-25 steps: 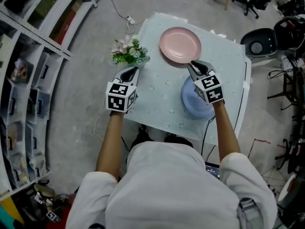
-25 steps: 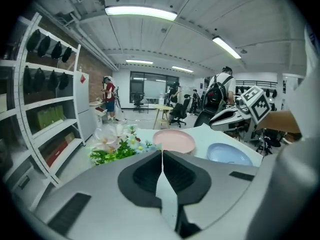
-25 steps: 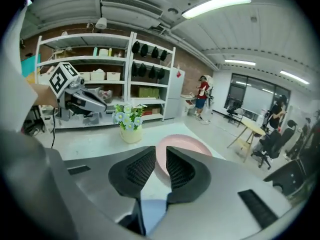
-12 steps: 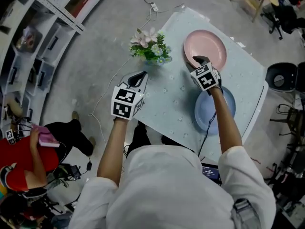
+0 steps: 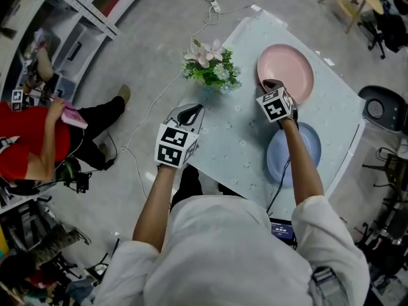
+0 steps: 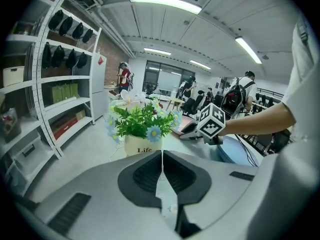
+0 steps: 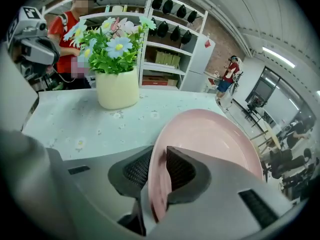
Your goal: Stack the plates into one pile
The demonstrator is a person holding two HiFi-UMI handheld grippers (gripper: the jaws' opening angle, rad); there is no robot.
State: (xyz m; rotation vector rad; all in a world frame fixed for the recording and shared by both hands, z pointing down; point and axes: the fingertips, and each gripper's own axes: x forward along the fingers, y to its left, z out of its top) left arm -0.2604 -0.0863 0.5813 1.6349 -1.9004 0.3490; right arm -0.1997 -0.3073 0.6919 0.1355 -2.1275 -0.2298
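Observation:
A pink plate (image 5: 290, 72) lies at the far side of the pale table (image 5: 236, 145). A blue plate (image 5: 299, 152) lies nearer, by the right edge. My right gripper (image 5: 273, 85) is at the pink plate's near rim. In the right gripper view the pink plate (image 7: 210, 144) has its rim between the jaws of my right gripper (image 7: 159, 156), which are closing, and the pads press on it. My left gripper (image 5: 191, 111) hovers at the table's left edge, shut and empty. In the left gripper view its jaws (image 6: 162, 154) meet, with the blue plate (image 6: 235, 151) far right.
A cream pot of flowers (image 5: 209, 69) stands at the table's far left corner, just beyond the left gripper. A person in red (image 5: 32, 139) sits on the floor to the left, near shelving. A cable runs off the table's near edge. A dark chair (image 5: 382, 110) stands right.
My right gripper moved from beside the blue plate up to the pink plate's near rim and now has the rim between its jaws. The left gripper stayed shut near the flowers.

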